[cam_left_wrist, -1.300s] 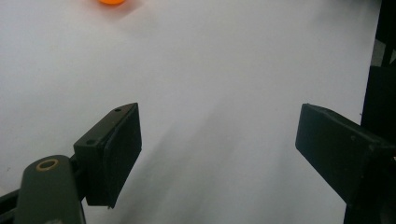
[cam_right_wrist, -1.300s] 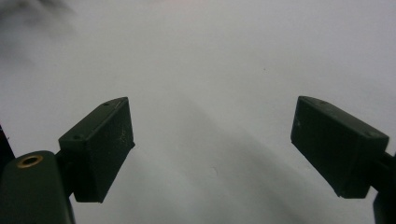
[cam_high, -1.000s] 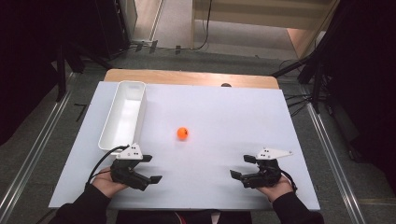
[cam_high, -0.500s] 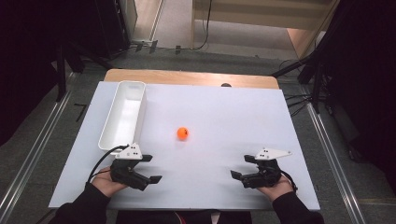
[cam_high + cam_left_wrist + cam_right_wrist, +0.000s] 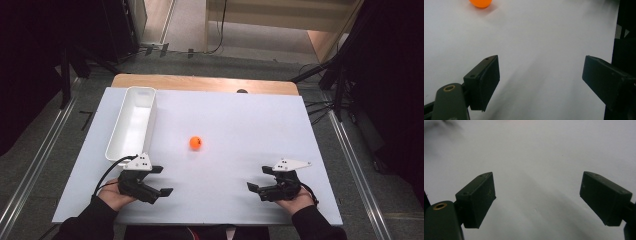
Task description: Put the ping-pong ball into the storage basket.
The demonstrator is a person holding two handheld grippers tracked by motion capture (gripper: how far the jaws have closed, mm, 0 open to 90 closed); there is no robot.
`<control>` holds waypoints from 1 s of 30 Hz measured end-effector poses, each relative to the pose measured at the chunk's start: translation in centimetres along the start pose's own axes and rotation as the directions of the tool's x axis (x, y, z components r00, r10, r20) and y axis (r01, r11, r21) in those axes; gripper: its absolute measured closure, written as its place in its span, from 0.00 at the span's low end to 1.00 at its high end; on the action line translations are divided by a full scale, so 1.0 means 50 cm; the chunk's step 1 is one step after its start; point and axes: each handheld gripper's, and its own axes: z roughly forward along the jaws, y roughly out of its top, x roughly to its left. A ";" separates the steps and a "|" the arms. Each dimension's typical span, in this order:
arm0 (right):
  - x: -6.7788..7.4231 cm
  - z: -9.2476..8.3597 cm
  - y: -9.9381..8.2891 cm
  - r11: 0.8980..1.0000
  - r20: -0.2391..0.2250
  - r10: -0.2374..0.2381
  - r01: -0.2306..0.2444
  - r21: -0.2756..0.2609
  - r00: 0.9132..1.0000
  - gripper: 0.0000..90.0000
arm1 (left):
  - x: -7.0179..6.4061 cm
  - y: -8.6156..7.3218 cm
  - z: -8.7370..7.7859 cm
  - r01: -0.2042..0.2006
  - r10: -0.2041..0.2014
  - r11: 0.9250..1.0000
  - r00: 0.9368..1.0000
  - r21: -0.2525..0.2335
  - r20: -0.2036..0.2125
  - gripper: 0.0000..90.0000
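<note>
A small orange ball (image 5: 195, 143) lies near the middle of the white table top (image 5: 240, 125); its lower half also peeks in at the top left of the left gripper view (image 5: 480, 3). My left gripper (image 5: 161, 180) rests near the front left edge, jaws open and pointing right, nothing between them (image 5: 540, 77). At the front right, my right gripper (image 5: 259, 178) points left with jaws wide open over bare table (image 5: 536, 195). Both stand well short of the ball.
A long white tray (image 5: 131, 125) stands on the left side of the table, just beyond the left gripper. A wooden strip (image 5: 200, 84) runs along the far edge. Dark floor and cables surround the table.
</note>
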 end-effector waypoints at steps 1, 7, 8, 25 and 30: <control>0.000 0.000 0.000 1.000 -0.001 0.002 -0.002 0.002 1.000 0.13 | 0.000 0.000 0.000 0.000 0.000 1.000 1.000 0.000 0.000 0.17; 0.000 0.000 0.000 1.000 -0.004 0.000 0.000 0.004 1.000 0.13 | 0.000 0.000 0.000 -0.003 0.003 1.000 1.000 0.004 -0.001 0.17; 0.000 0.000 0.000 1.000 -0.002 -0.004 0.004 0.002 1.000 0.13 | 0.000 0.000 0.000 -0.002 0.002 1.000 1.000 0.004 0.000 0.17; 0.000 0.003 0.000 1.000 0.007 -0.015 0.015 0.011 1.000 0.13 | -0.007 0.009 0.008 0.003 -0.003 1.000 1.000 -0.019 -0.005 0.17; 0.000 0.002 0.000 1.000 0.012 -0.013 0.013 0.011 1.000 0.13 | -0.010 0.013 0.015 0.015 -0.016 1.000 1.000 -0.021 -0.015 0.17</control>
